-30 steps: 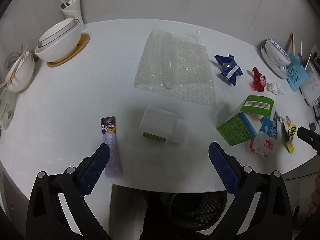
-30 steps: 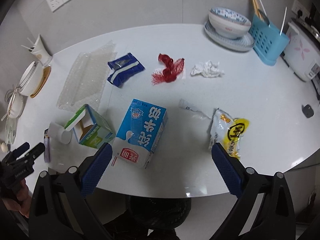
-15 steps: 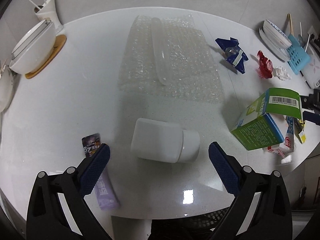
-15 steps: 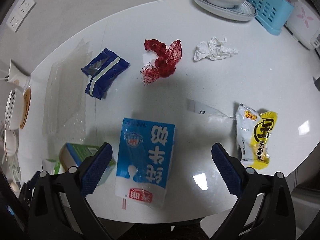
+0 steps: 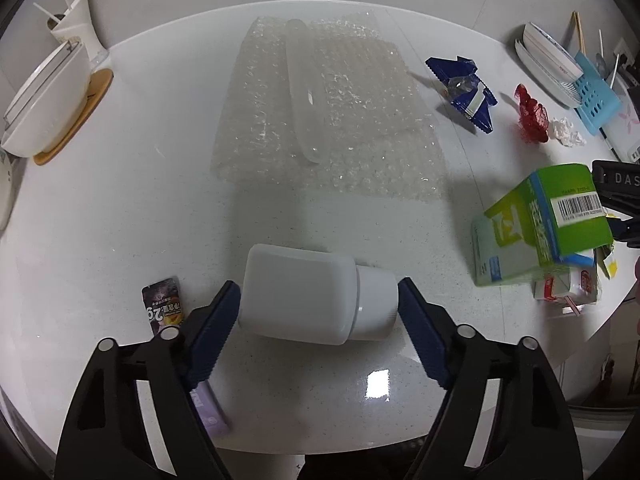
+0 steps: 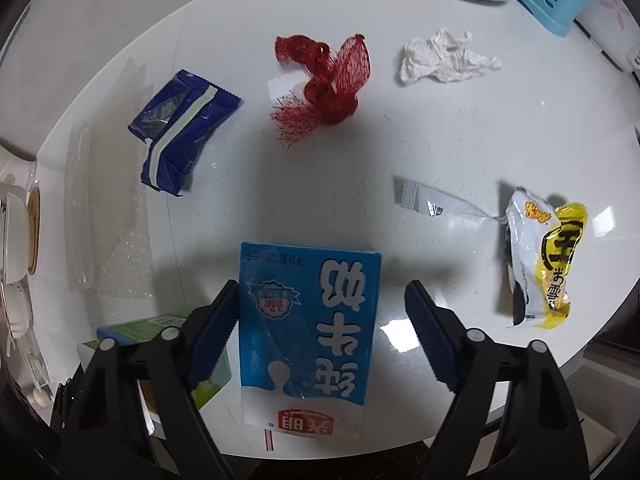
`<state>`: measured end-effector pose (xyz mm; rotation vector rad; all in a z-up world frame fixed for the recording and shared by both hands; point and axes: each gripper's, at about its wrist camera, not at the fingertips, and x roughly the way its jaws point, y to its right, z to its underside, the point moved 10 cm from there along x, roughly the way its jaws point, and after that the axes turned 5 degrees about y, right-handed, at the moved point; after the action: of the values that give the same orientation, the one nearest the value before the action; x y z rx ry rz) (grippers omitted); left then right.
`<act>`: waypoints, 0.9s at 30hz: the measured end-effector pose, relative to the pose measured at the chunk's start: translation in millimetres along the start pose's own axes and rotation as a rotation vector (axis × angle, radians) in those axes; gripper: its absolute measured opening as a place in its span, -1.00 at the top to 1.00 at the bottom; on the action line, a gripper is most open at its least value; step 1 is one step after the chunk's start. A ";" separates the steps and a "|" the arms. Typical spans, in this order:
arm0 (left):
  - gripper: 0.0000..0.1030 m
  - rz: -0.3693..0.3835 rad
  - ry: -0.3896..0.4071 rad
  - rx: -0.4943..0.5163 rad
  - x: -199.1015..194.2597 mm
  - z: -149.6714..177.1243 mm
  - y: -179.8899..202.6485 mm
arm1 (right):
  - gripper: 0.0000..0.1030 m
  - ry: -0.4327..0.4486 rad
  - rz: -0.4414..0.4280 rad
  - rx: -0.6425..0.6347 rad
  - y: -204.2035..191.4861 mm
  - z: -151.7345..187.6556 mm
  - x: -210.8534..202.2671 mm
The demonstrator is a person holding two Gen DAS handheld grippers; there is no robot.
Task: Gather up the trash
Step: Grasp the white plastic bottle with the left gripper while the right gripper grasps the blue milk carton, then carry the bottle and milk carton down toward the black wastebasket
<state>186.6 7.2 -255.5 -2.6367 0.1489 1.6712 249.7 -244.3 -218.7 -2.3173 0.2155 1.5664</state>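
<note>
A white plastic bottle (image 5: 312,294) lies on its side on the white table (image 5: 140,184). My left gripper (image 5: 318,302) is open with its jaws on either side of the bottle, close to both ends. A flattened blue milk carton (image 6: 308,324) lies near the table's front edge. My right gripper (image 6: 320,304) is open and straddles the carton, its left finger (image 6: 218,320) at the carton's edge, its right finger apart from it. A green carton (image 5: 544,224) stands to the right of the bottle and also shows in the right wrist view (image 6: 160,332).
Bubble wrap (image 5: 328,108), a blue wrapper (image 6: 180,124), red netting (image 6: 328,80), a crumpled tissue (image 6: 444,60), a white sachet (image 6: 432,204), a yellow snack bag (image 6: 544,264) and a purple sachet (image 5: 164,308) lie about. Bowls (image 5: 44,96) stand far left, dishes and a blue rack (image 5: 592,92) far right.
Both grippers have moved forward and down over the table. The left one has come around the white bottle and the right one around the blue carton. Both stay open.
</note>
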 end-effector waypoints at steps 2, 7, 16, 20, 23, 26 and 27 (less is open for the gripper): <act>-0.32 0.000 -0.012 0.000 1.8 1.1 -0.1 | -0.29 -0.011 -0.005 0.018 0.4 0.4 3.2; -0.31 0.019 -0.004 -0.005 -2.0 -1.3 0.6 | -0.27 -0.004 -0.002 0.042 3.8 -2.9 2.8; -0.31 0.029 0.032 -0.040 -28.4 -3.9 4.5 | -0.26 0.078 0.002 0.018 12.4 -2.5 -33.3; -0.31 0.016 0.059 -0.059 -47.9 -1.4 10.8 | -0.25 0.127 -0.016 -0.017 18.1 -1.9 -52.1; -0.31 0.008 0.076 -0.074 -61.9 3.9 18.1 | -0.25 0.156 -0.035 -0.037 25.1 0.0 -61.9; -0.31 -0.002 0.076 -0.088 -71.6 10.5 24.6 | -0.24 0.175 -0.058 -0.059 30.5 5.4 -70.2; -0.31 -0.003 0.080 -0.093 -75.5 12.3 26.9 | -0.24 0.181 -0.067 -0.062 31.5 5.7 -72.9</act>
<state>141.1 -13.4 -191.6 -2.7710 0.0701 1.6115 207.2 -276.1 -159.3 -2.4891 0.1330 1.3506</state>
